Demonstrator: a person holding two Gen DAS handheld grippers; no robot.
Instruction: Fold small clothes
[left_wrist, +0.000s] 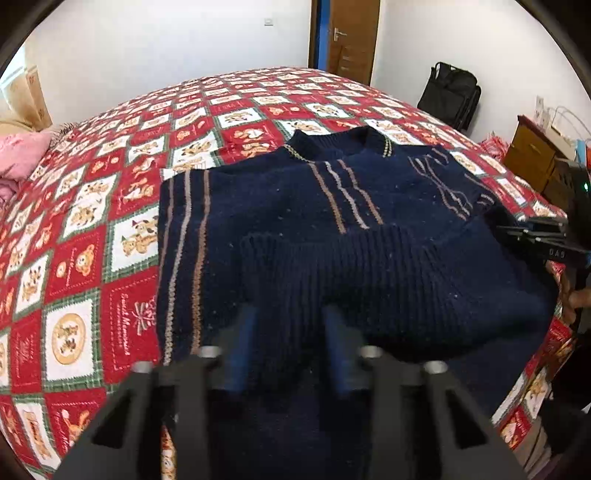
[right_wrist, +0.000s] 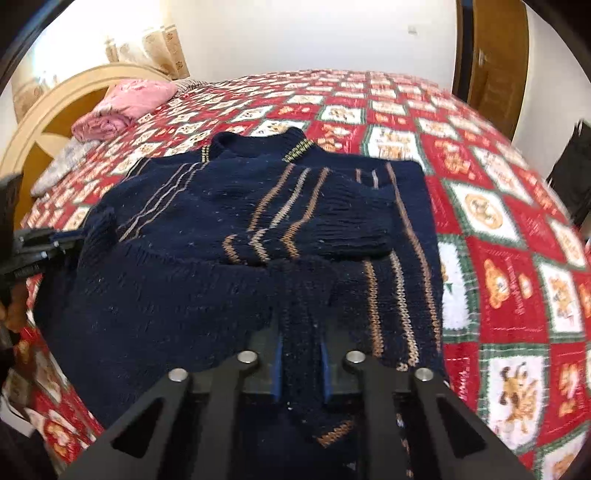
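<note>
A navy knit sweater (left_wrist: 295, 206) with tan and grey stripes lies on the bed, collar away from me, sleeves folded in; it also shows in the right wrist view (right_wrist: 207, 206). My left gripper (left_wrist: 290, 332) is shut on the sweater's ribbed bottom hem, lifted over the body. My right gripper (right_wrist: 300, 354) is shut on a bunched fold of the same hem. Each gripper shows at the edge of the other's view: the right gripper (left_wrist: 532, 236) and the left gripper (right_wrist: 48, 240).
The bed has a red, white and green bear-print quilt (left_wrist: 92, 258). Pink folded bedding (right_wrist: 122, 107) and a wooden headboard (right_wrist: 55, 107) are at its head. A black bag (left_wrist: 450, 92), a door (left_wrist: 351, 37) and brown drawers (left_wrist: 532, 155) stand beyond.
</note>
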